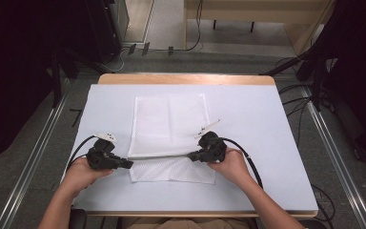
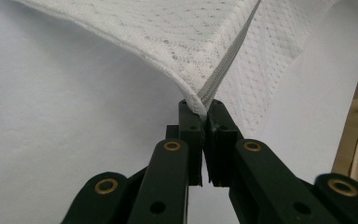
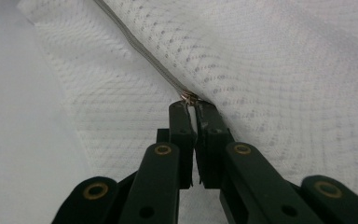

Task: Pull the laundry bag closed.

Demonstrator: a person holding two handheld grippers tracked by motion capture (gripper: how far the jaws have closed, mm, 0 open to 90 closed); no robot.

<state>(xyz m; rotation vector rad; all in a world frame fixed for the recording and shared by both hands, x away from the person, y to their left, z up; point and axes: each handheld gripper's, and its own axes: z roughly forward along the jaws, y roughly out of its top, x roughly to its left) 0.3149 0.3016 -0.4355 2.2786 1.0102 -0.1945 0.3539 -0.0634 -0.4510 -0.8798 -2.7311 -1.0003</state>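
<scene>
High view: you look forward and down over the whole tabletop (image 1: 248,124).
Tong views: each sits close behind its tongs.
Shared: the white cloth (image 1: 169,124).

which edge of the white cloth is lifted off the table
The edge nearest the person: the left gripper and right gripper pinch it taut above the cloth; the far edge and both sides lie flat.

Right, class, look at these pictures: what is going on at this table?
A person holds a gripper in each hand and is folding a white cloth on the table. The left gripper and the right gripper are each shut on one end of a raised edge of the cloth, stretched taut between them above its near part, which lies flat.
</scene>
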